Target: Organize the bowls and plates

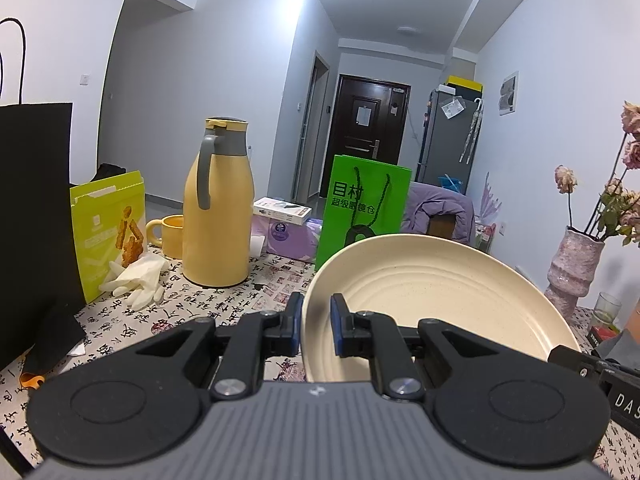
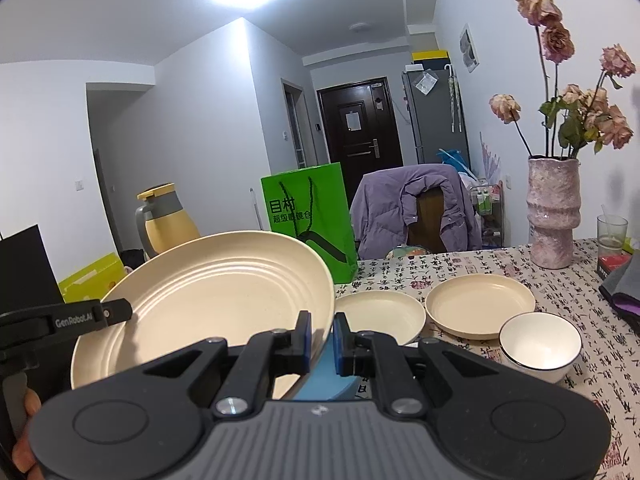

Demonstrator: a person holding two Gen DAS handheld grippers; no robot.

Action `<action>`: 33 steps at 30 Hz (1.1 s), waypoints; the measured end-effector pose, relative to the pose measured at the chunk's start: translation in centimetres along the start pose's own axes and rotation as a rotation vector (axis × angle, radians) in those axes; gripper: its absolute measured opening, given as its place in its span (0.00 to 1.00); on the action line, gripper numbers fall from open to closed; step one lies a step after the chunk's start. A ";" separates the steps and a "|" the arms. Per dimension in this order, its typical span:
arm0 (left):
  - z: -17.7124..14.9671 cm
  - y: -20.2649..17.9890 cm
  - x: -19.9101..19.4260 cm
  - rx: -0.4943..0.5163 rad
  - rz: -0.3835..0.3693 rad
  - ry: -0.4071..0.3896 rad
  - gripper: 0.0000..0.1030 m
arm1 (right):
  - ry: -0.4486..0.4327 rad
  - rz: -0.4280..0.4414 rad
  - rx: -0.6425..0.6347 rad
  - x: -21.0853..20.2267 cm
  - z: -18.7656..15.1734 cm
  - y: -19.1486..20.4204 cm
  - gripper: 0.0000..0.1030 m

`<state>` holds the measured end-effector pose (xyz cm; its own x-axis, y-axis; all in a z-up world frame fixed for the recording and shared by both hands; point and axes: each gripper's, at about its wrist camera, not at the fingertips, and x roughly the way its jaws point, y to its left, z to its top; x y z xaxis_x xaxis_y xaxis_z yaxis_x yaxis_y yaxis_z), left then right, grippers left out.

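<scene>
The left gripper [image 1: 316,326] is clenched on the left rim of a large cream plate [image 1: 432,304], which spreads rightward from its pads and is raised clear of the bench [image 1: 224,300]. The right gripper [image 2: 321,338] is clenched on the same plate's right rim, so the plate fills the space between the two grippers, tilted with its ribbed face towards the cameras. In the right wrist view the left gripper's finger reaches in at the plate's left edge, and part of the hand [image 2: 24,432] holding it shows at the lower left.

Counted from left to right on the bench: one cream plate held, two smaller cream plates [image 2: 380,314] [image 2: 480,304] lying flat side by side, and one white bowl [image 2: 540,346] just in front of the right-hand one. Something blue [image 2: 324,376] lies under the held plate.

Both grippers point forward and slightly downward, roughly parallel, one at each side of the plate.
</scene>
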<state>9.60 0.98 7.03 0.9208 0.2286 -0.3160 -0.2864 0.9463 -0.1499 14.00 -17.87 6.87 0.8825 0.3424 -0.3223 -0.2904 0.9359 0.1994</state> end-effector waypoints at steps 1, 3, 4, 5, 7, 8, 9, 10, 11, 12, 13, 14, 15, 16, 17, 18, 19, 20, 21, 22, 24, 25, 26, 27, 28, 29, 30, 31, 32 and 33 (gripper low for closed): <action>-0.1 -0.1 -0.2 0.003 -0.001 -0.001 0.13 | -0.001 0.000 0.003 -0.2 -0.1 -0.2 0.10; -0.2 -0.3 -0.6 0.008 -0.006 -0.003 0.13 | -0.003 -0.001 0.007 -0.6 -0.3 -0.4 0.10; -0.3 -0.4 -0.8 0.010 -0.008 -0.003 0.13 | -0.003 -0.002 0.012 -0.8 -0.4 -0.6 0.10; -0.3 -0.6 -1.0 0.013 -0.009 -0.004 0.13 | -0.002 -0.001 0.018 -1.0 -0.5 -0.7 0.10; -0.5 -0.8 -1.3 0.016 -0.014 -0.003 0.13 | -0.003 0.000 0.026 -1.5 -0.8 -1.1 0.10; -0.6 -0.9 -1.5 0.019 -0.017 -0.005 0.13 | -0.005 -0.002 0.029 -1.7 -1.0 -1.2 0.10; -0.7 -1.0 -1.7 0.022 -0.019 -0.006 0.13 | -0.006 -0.004 0.031 -1.9 -1.2 -1.3 0.10; -0.9 -1.1 -1.9 0.024 -0.021 -0.007 0.13 | -0.007 -0.006 0.033 -2.1 -1.4 -1.3 0.10; -1.0 -1.2 -2.0 0.026 -0.023 -0.007 0.13 | -0.006 -0.007 0.037 -2.2 -1.6 -1.4 0.10; -1.1 -1.1 -2.1 0.026 -0.023 -0.008 0.13 | -0.005 -0.007 0.041 -2.4 -1.7 -1.5 0.10; -1.3 -1.2 -2.2 0.026 -0.022 -0.008 0.13 | -0.003 -0.006 0.045 -2.5 -1.9 -1.5 0.10; -1.5 -1.2 -2.3 0.027 -0.023 -0.007 0.13 | -0.002 -0.006 0.050 -2.6 -2.1 -1.6 0.10; -1.7 -1.3 -2.3 0.028 -0.024 -0.005 0.13 | -0.001 -0.006 0.055 -2.7 -2.3 -1.7 0.10; -1.8 -1.3 -2.4 0.029 -0.025 -0.001 0.13 | 0.000 -0.006 0.059 -2.8 -2.5 -1.9 0.10; -2.0 -1.3 -2.4 0.030 -0.027 0.001 0.13 | 0.001 -0.006 0.062 -2.8 -2.6 -1.9 0.10; -2.1 -1.2 -2.4 0.030 -0.028 0.004 0.13 | 0.003 -0.007 0.065 -2.9 -2.8 -2.0 0.10; -2.3 -1.3 -2.5 0.029 -0.030 0.005 0.13 | 0.004 -0.007 0.067 -3.0 -2.9 -2.0 0.10; -2.4 -1.3 -2.6 0.029 -0.031 0.007 0.13 | 0.005 -0.008 0.068 -3.0 -3.1 -2.1 0.10; -2.5 -1.3 -2.6 0.030 -0.032 0.009 0.13 | 0.006 -0.009 0.069 -3.1 -3.3 -2.2 0.10; -2.6 -1.3 -2.6 0.031 -0.033 0.010 0.13 | 0.007 -0.009 0.071 -3.1 -3.4 -2.2 0.10; -2.8 -1.4 -2.7 0.033 -0.035 0.013 0.13 | 0.008 -0.011 0.075 -3.3 -3.6 -2.3 0.10; -2.9 -1.4 -2.8 0.034 -0.037 0.012 0.13 | 0.007 -0.011 0.077 -3.4 -3.7 -2.4 0.10; -3.0 -1.5 -2.9 0.035 -0.039 0.011 0.13 | 0.006 -0.011 0.080 -3.6 -3.8 -2.4 0.10; -3.1 -1.5 -3.0 0.035 -0.041 0.010 0.13 | 0.004 -0.012 0.082 -3.7 -3.9 -2.5 0.10; -3.1 -1.5 -3.1 0.035 -0.044 0.010 0.13 | 0.002 -0.013 0.083 -3.8 -4.0 -2.5 0.10; -3.2 -1.6 -3.2 0.037 -0.046 0.009 0.13 | 0.000 -0.014 0.083 -3.9 -4.1 -2.6 0.10; -3.3 -1.6 -3.3 0.039 -0.048 0.009 0.13 | -0.001 -0.015 0.084 -4.1 -4.2 -2.6 0.10; -3.4 -1.6 -3.3 0.041 -0.050 0.008 0.13 | -0.002 -0.016 0.084 -4.2 -4.3 -2.7 0.10; -3.5 -1.6 -3.3 0.042 -0.051 0.009 0.13 | -0.003 -0.017 0.085 -4.3 -4.3 -2.7 0.10; -3.6 -1.7 -3.4 0.041 -0.053 0.011 0.13 | -0.004 -0.017 0.088 -4.4 -4.4 -2.8 0.10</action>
<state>6.04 -2.20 4.95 0.9311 0.1759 -0.3194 -0.2263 0.9656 -0.1279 9.35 -21.62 3.68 0.8886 0.3258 -0.3229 -0.2417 0.9309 0.2740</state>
